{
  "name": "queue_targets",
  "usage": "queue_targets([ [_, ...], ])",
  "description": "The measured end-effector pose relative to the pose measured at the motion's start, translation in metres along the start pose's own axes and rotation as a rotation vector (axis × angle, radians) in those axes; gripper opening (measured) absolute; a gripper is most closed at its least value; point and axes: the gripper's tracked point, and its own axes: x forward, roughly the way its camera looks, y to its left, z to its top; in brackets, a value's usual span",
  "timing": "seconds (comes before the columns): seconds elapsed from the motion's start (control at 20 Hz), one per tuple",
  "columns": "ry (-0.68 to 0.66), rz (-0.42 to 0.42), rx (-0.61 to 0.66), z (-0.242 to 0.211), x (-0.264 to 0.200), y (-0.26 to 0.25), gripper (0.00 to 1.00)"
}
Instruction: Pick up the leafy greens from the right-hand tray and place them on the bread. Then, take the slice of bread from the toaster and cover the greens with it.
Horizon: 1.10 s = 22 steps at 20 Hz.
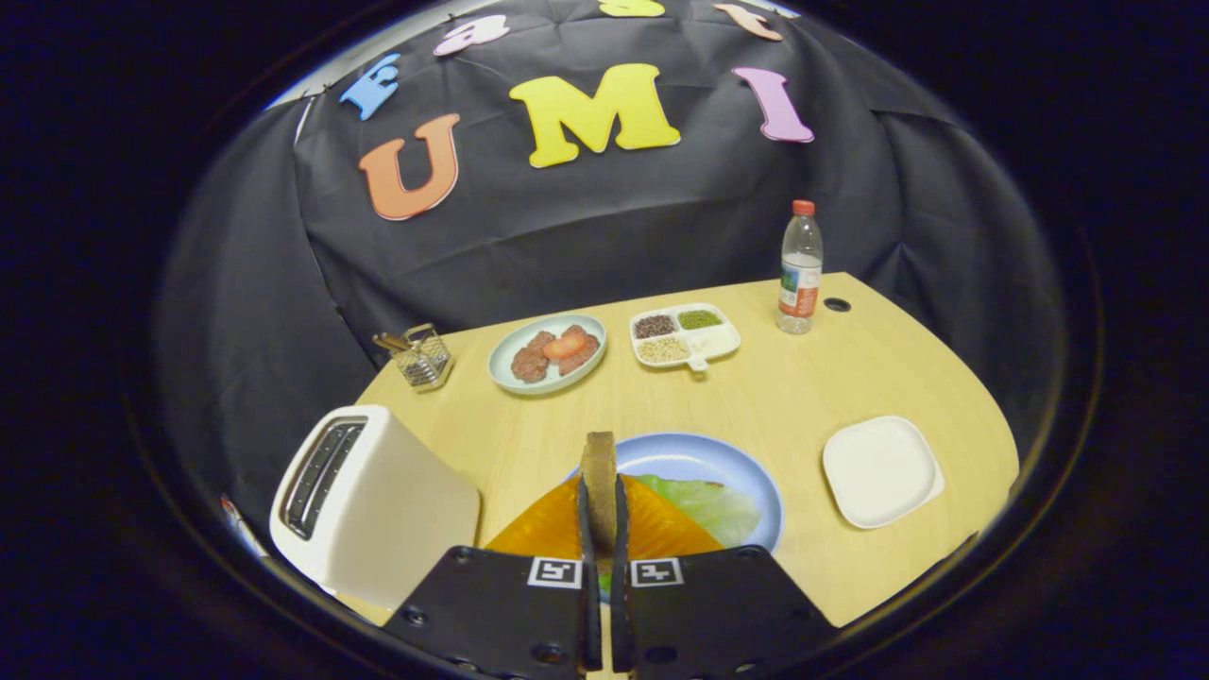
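My gripper [599, 515] is shut on a slice of brown bread [599, 458], held upright and edge-on between the two fingers. Right below it lies a blue plate [694, 453] with a flat orange slice [543, 529] on it. Pale leafy greens [708, 505] lie on the plate, on and beside the right part of that orange slice. The white toaster [373, 505] stands to the left of the fingers, its slots [321, 467] facing up; I cannot tell what is in them. A white square tray [880, 469] sits to the right of the plate.
Farther back on the wooden table [803, 387] are a pale plate of meat pieces [548, 352], a divided dish of grains [682, 335], a water bottle [800, 269] and a small wire holder [422, 357].
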Motion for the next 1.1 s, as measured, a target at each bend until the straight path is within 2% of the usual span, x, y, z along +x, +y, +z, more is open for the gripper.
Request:
queue_targets([
  [0.45,0.058,-0.067,0.051,-0.034,0.030,-0.067,0.06],
  [0.6,0.056,-0.070,0.071,-0.040,0.034,-0.075,0.06],
  [0.65,0.058,-0.075,0.066,-0.043,0.037,-0.077,0.12],
  [0.75,0.064,-0.125,0.043,-0.049,0.039,-0.084,0.12],
  [0.9,0.051,-0.217,-0.029,-0.053,0.037,-0.091,0.31],
  [1.05,0.031,-0.214,-0.075,-0.050,0.026,-0.080,0.42],
  [1.1,0.034,-0.211,-0.079,-0.050,0.023,-0.076,0.53],
])
